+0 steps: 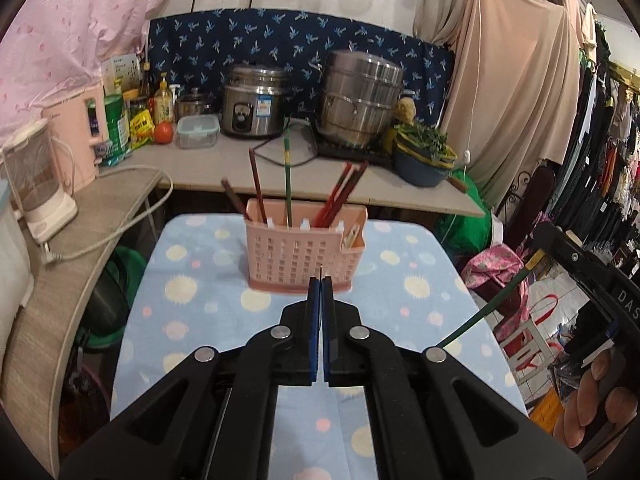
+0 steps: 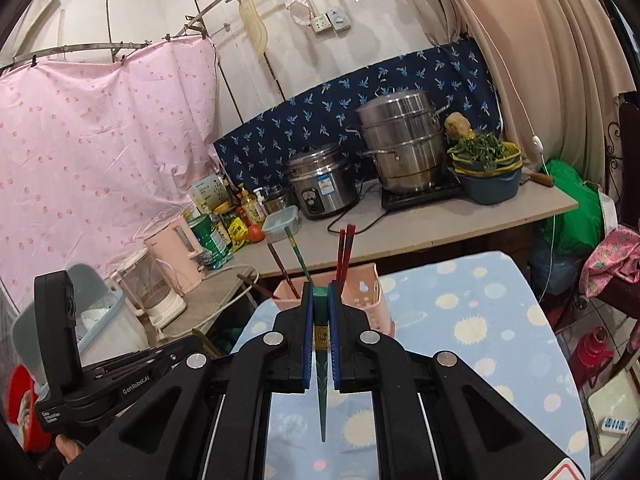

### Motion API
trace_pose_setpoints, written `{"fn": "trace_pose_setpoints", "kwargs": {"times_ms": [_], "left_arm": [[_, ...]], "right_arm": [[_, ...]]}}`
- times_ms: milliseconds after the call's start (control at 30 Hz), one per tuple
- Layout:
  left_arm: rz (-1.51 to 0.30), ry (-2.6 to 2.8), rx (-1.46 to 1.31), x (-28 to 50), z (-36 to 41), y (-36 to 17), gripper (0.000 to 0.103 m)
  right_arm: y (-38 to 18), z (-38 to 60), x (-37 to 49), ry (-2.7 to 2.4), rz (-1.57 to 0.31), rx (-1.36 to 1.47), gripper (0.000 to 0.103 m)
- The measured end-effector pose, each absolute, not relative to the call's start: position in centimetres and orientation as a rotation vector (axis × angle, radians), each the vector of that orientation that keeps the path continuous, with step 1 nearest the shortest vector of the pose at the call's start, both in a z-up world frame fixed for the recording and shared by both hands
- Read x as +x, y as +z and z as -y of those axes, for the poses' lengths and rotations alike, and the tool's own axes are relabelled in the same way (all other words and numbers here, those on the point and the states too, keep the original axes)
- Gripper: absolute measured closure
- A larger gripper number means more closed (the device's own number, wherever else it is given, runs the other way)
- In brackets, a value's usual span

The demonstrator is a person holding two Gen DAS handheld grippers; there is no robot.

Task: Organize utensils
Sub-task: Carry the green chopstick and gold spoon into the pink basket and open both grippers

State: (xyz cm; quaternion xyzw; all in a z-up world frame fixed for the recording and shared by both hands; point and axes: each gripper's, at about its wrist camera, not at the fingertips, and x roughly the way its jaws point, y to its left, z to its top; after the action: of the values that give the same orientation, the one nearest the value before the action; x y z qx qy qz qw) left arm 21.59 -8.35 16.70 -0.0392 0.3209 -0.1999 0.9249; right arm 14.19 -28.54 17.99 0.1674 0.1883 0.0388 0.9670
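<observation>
A pink slotted utensil basket [image 1: 305, 250] stands on the blue dotted tablecloth [image 1: 192, 280], holding several dark red chopsticks [image 1: 340, 196] and one green chopstick [image 1: 287, 178]. My left gripper [image 1: 320, 280] is shut and empty, just in front of the basket. My right gripper [image 2: 320, 288] is shut on a green chopstick [image 2: 321, 364], held in the air near the basket [image 2: 360, 292]. That chopstick [image 1: 490, 306] and the right gripper body [image 1: 580, 276] show at the right of the left wrist view. The left gripper body [image 2: 100, 368] shows at the lower left of the right wrist view.
Behind the table is a counter [image 1: 360, 184] with a rice cooker [image 1: 254, 100], a steel steamer pot [image 1: 360, 100], a bowl of greens [image 1: 426, 154], bottles and a clear box [image 1: 198, 131]. A white kettle [image 1: 38, 184] and cord lie on the left shelf. Clothes hang at right.
</observation>
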Motion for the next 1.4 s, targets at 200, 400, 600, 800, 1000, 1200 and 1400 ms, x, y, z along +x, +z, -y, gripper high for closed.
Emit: {"fn": "trace_pose_setpoints", "kwargs": {"times_ms": [200,400,600,800,1000,1200,1400], "left_arm": [[-0.602,-0.399,-0.102,26.0,8.7,20.2,0.103],[-0.590,-0.379,-0.123,30.4,9.2,21.5,0.103],[-0.592,-0.360,-0.133,34.2,9.4,21.5,0.103],[-0.622,-0.356,-0.145,37.6,9.6,19.4,0.103],[-0.666,-0.352,-0.156,40.1,10.1,16.3,0.103],[-0.696,-0.355,-0.159,41.6,10.7,13.6,0.103],[-0.733,-0.355,-0.168,42.4,11.2,11.6,0.102]], "right_arm": [[21.5,28.9,18.8,0.061,-0.306,0.317,0.096],[24.2,29.0,24.2,0.047,-0.258,0.305,0.096],[25.3,29.1,28.7,0.032,-0.225,0.314,0.096],[24.0,29.0,32.4,0.021,-0.241,0.315,0.096],[21.0,29.0,35.4,0.022,-0.303,0.327,0.096],[18.4,28.3,37.0,0.034,-0.350,0.315,0.096],[16.1,27.8,38.0,0.047,-0.399,0.305,0.096]]}}
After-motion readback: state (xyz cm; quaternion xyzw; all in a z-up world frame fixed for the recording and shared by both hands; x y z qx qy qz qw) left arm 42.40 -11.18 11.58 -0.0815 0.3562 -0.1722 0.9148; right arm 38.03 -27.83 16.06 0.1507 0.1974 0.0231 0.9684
